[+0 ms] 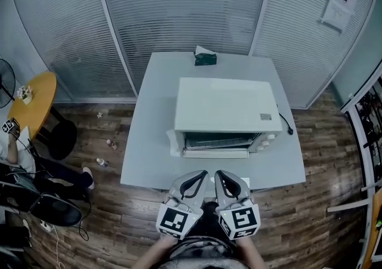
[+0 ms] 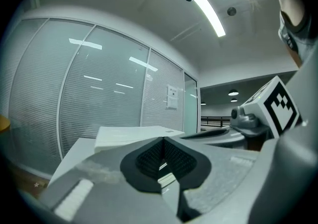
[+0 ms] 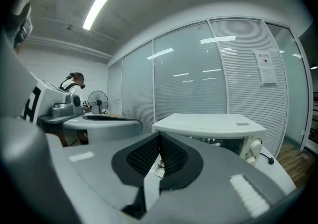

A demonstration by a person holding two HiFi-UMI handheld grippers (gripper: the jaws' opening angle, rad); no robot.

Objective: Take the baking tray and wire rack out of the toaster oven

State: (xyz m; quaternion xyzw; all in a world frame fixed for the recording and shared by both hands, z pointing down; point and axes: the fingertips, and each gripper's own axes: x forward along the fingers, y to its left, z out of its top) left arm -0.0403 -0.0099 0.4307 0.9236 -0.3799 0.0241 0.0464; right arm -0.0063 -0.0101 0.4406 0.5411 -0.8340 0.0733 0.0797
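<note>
Sticker (image 1: 265, 117) atop toaster oven (image 1: 224, 104) is unreadable.

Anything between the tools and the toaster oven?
No. In the head view only a bare strip of table separates the left tool and right tool from the toaster oven.

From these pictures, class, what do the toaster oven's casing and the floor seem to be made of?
Toaster oven: likely painted sheet metal, smooth matt white, with crisp flat panels. Floor: wood or wood-look planks, brown, with visible seams and grain.
</note>
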